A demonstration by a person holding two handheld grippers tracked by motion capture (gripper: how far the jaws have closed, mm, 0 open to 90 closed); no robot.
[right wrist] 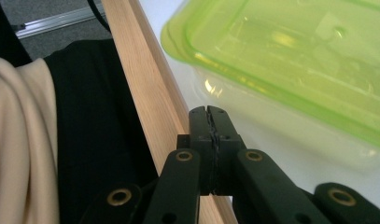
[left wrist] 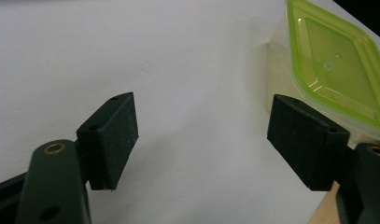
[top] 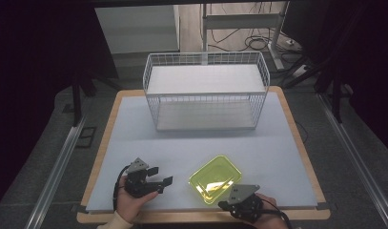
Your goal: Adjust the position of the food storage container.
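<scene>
A clear plastic box with a yellow-green lid (top: 215, 179) lies near the table's front edge, right of centre. My left gripper (top: 160, 175) rests to its left, jaws wide open and empty. In the left gripper view the left gripper (left wrist: 204, 135) stands over bare tabletop, with the box (left wrist: 337, 74) beyond its right-hand jaw. My right gripper (top: 227, 204) sits at the front edge just beside the box's near corner. In the right gripper view the right gripper (right wrist: 208, 114) is shut with nothing between its pads, and the box (right wrist: 295, 56) lies close ahead, apart from the tips.
A white wire basket (top: 206, 90) stands at the back of the pale table mat (top: 134, 138). The wooden table edge (right wrist: 145, 93) runs just left of the right gripper, with the person's beige sleeve (right wrist: 15, 140) and dark clothing beyond it.
</scene>
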